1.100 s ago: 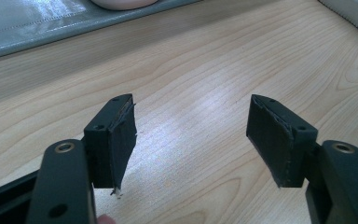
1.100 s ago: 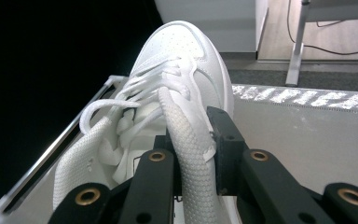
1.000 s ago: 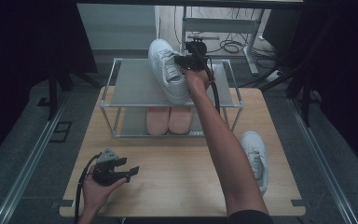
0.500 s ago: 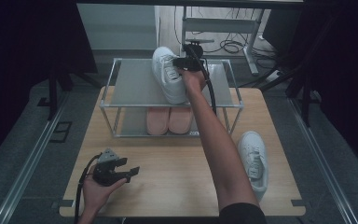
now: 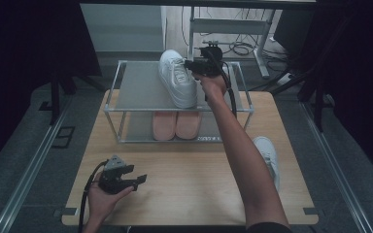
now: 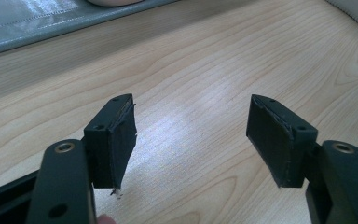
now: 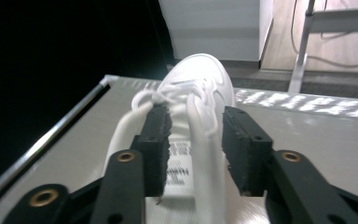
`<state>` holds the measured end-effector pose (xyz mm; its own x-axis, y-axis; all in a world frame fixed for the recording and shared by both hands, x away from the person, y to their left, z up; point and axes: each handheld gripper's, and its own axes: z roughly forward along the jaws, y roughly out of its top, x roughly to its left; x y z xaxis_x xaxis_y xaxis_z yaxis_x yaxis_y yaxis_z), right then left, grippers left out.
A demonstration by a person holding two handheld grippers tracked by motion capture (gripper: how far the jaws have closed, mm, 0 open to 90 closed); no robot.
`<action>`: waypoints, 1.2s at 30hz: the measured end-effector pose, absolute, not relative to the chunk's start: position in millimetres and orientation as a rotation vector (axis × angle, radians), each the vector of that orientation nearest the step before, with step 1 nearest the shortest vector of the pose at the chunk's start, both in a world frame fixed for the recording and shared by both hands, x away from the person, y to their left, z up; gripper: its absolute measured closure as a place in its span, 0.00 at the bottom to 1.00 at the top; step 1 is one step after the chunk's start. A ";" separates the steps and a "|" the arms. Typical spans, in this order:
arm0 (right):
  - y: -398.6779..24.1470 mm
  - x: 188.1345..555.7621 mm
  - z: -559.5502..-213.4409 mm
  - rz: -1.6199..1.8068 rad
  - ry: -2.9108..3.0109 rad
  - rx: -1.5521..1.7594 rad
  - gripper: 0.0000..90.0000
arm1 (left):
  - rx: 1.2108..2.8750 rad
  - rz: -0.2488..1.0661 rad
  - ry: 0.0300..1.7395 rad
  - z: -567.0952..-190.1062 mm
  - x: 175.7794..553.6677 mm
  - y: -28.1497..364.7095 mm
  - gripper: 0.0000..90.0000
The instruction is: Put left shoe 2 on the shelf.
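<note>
A white sneaker [image 5: 177,77] lies on the top shelf of a metal rack [image 5: 136,92], toe pointing away. My right gripper [image 5: 190,64] is at the shoe's right side by its opening. In the right gripper view the sneaker [image 7: 200,79] has its collar wall between the jaws of the right gripper [image 7: 196,135]. The jaws have just been opening, and the pads stand a little off the wall. My left gripper [image 5: 138,180] rests low at the table's front left. Its jaws are open over bare wood with nothing between them [image 6: 191,135].
A pair of pink shoes [image 5: 176,125] sits on the rack's lower shelf. A second white sneaker [image 5: 268,153] lies on the table at the right, partly behind the right forearm. Cables and a metal frame [image 5: 233,24] stand beyond the rack.
The white sneaker has settled slightly nearer on the top shelf, and the right hand has shifted a little beside it. The left hand has kept still.
</note>
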<state>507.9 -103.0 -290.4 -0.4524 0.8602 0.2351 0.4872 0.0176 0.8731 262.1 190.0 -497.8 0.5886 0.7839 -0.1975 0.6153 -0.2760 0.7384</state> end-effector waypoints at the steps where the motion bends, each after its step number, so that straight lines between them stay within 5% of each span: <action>1: -105.7 503.3 -289.6 1.398 1.949 1.348 0.74 | 1.998 0.260 1.110 -498.0 262.2 189.1 0.37; 11: -130.9 476.9 -297.5 1.371 2.007 1.283 0.95 | 2.017 0.251 1.095 -500.1 261.5 180.9 0.37; 36: -137.8 460.6 -339.0 1.329 2.115 1.259 0.99 | 2.033 0.248 1.094 -502.6 261.5 178.9 0.37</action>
